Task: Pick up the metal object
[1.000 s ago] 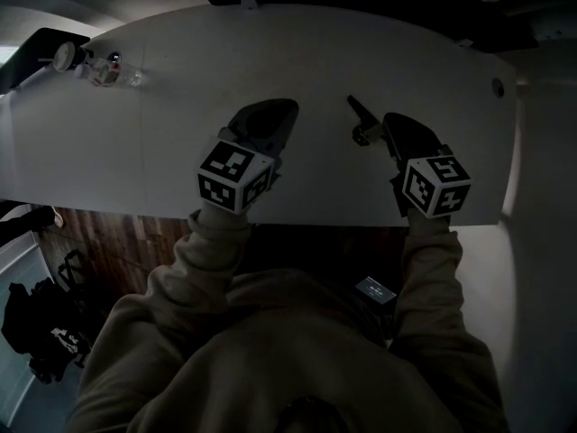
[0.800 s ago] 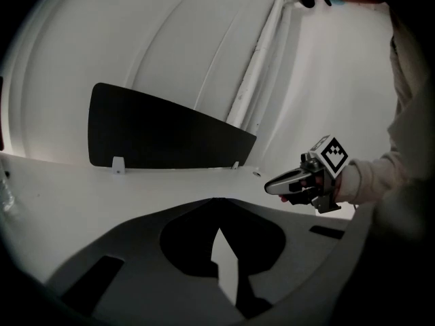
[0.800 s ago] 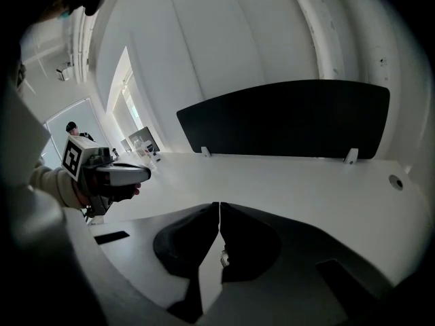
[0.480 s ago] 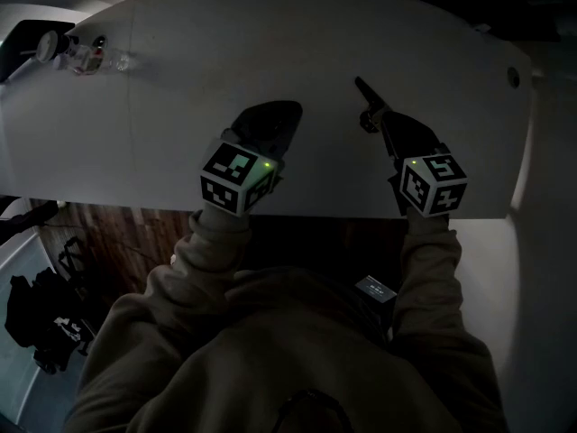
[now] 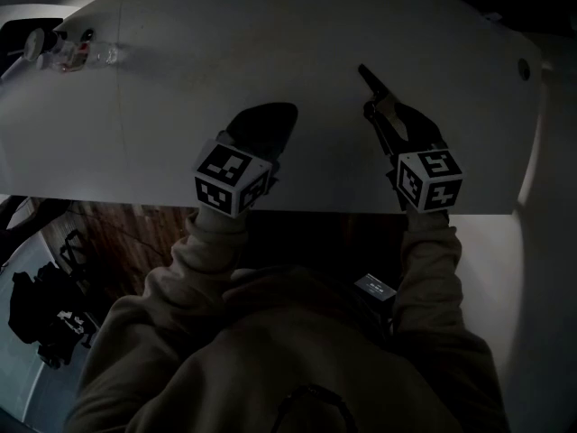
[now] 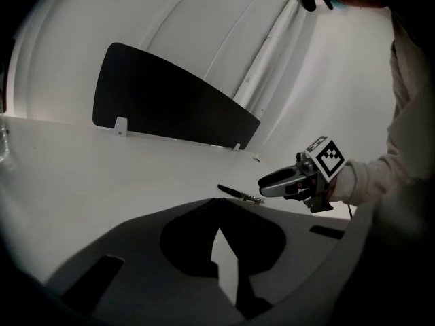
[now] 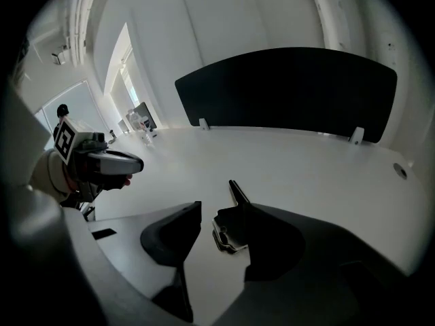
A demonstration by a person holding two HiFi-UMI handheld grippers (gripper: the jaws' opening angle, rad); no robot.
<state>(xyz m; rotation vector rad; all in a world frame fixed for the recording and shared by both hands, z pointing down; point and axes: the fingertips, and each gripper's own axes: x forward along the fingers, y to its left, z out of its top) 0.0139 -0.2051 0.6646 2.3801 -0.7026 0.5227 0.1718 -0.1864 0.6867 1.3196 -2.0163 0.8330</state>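
Table: a white table [image 5: 171, 88] fills the upper part of the head view. A dark partition [image 6: 170, 104] stands upright along its far edge.

Far left corner: some small clear items [image 5: 70, 52] stand close together there, well apart from both grippers. They are too small to tell more about them.

Left gripper: the left gripper [image 5: 275, 120] is over the table near its front edge, a little left of the middle. In the left gripper view its two jaws meet at the tips and nothing is between them. Its marker cube [image 5: 230, 179] faces the head camera.

Metal object: the metal object [image 5: 372, 83] lies flat on the table, right of the middle and well to the right of the left gripper. It is slender. Its dark pointed end is toward the partition and its brighter metal end is toward the person.

Right gripper: the right gripper [image 5: 383, 115] points down at the near end of the metal object. Its jaws have just been opening and now stand apart. In the right gripper view the bright end of the object lies between them, just beside the right jaw; I cannot tell if it touches that jaw. The left jaw is apart from it, so the pads do not press on the object.

Right edge: a small round hole [image 5: 524, 64] is in the table top near the far right corner, well apart from the metal object.
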